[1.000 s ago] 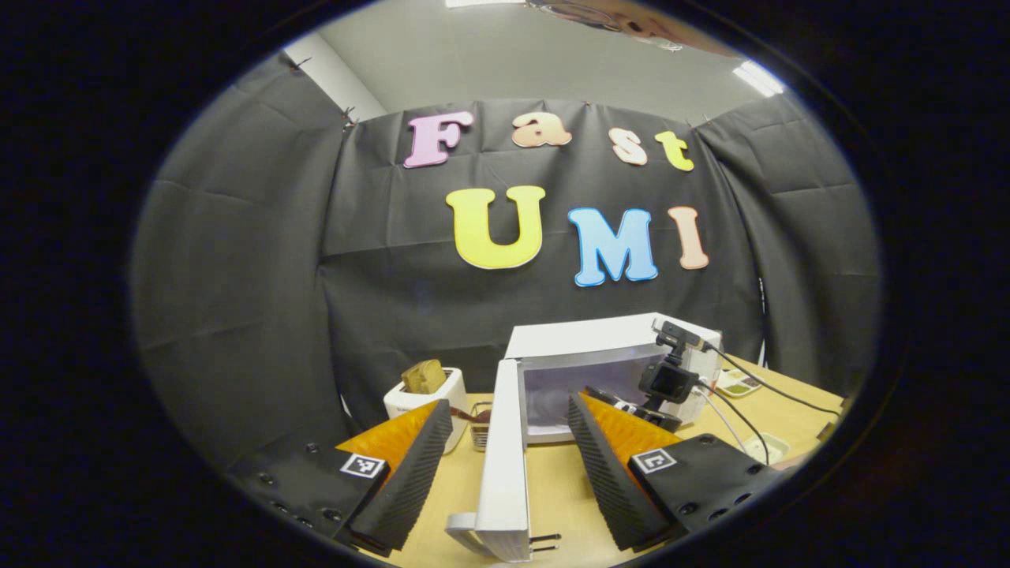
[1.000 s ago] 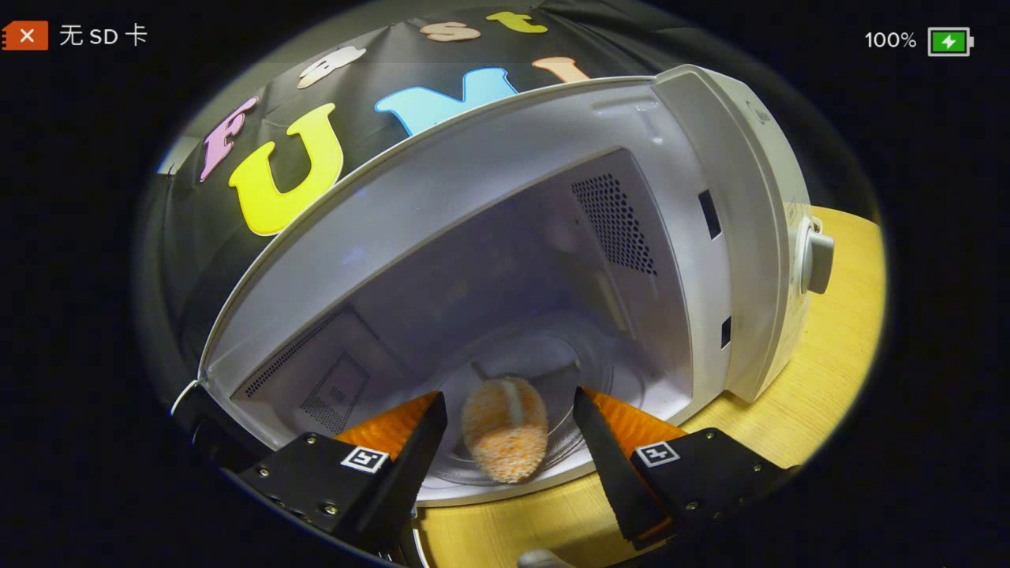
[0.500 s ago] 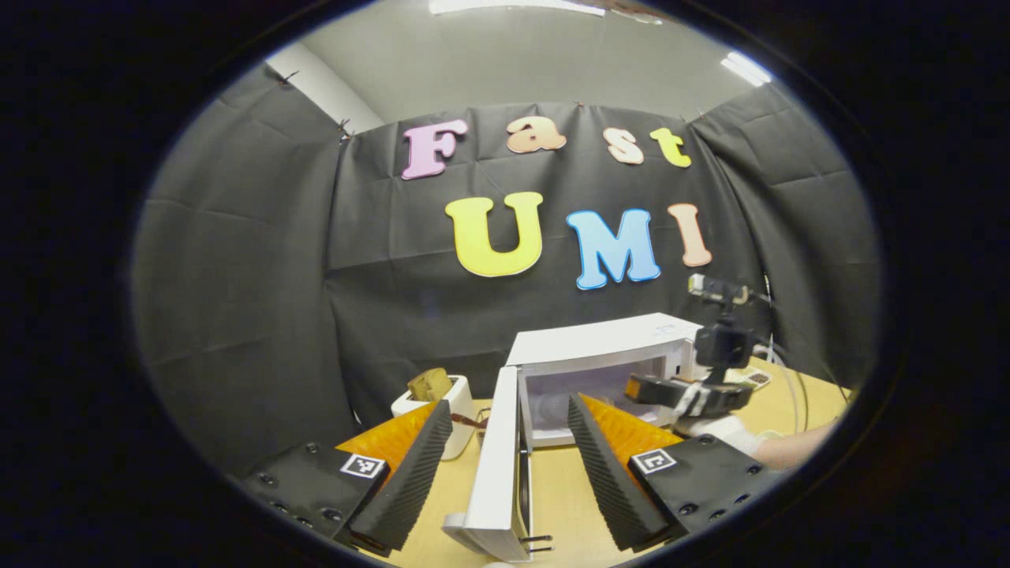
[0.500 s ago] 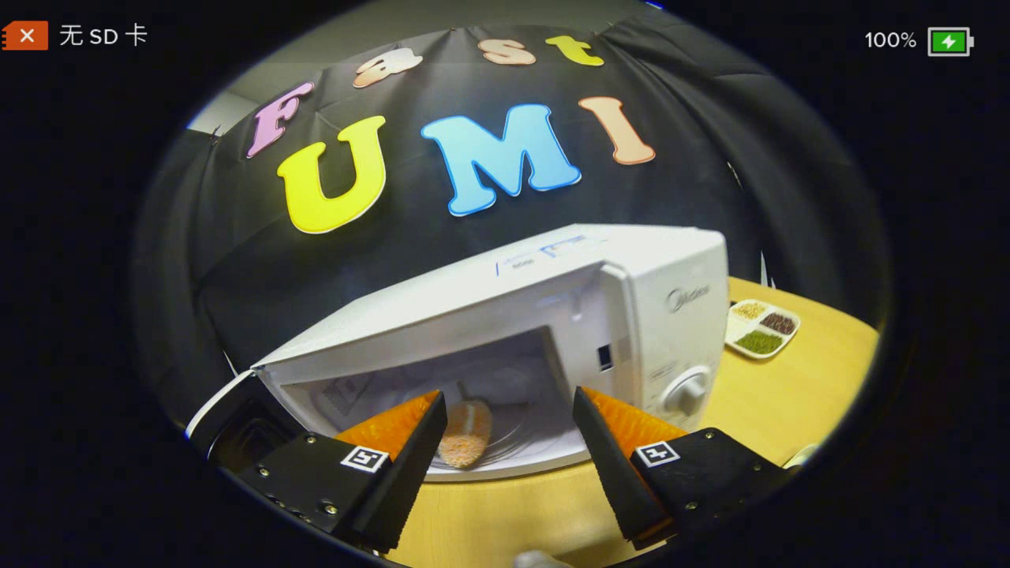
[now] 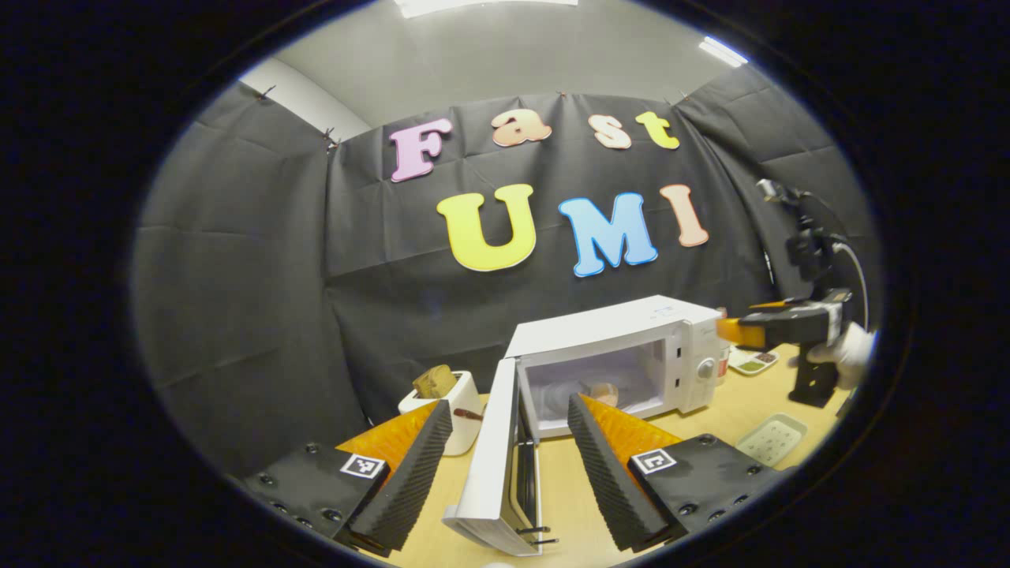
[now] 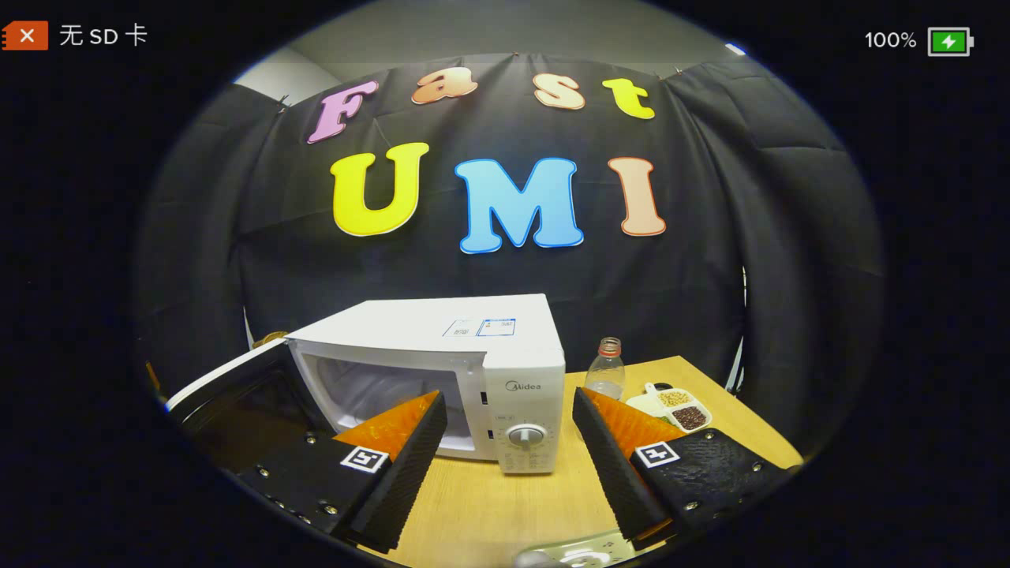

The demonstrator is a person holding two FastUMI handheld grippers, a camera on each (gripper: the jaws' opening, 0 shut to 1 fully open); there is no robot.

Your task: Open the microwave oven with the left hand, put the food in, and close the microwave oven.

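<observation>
1. Jaws of the left gripper (image 5: 505, 465) stand wide apart and hold nothing; the swung-out microwave door (image 5: 495, 465) sits edge-on between them, and I cannot tell whether either finger touches it.
2. Right gripper (image 6: 509, 465) is likewise spread and empty, back from the microwave (image 6: 442, 371) over the counter (image 6: 505, 505); in the left gripper view it hangs high off to the right (image 5: 738, 330).
3. Food (image 5: 604, 392) lies inside the cavity on the turntable, so closing looks like the step left.
4. Risk: a push from the wrong side of the door's thin edge could swing it wider, toward the toaster (image 5: 451, 398) just left of it.
5. Risk: a hard shove could slide the whole oven toward the bottle (image 6: 606, 369) and seed tray (image 6: 678, 409) beyond its right side.
6. Hidden: in the right gripper view the left finger covers the food's spot. The door's latch side is hard to make out.
</observation>
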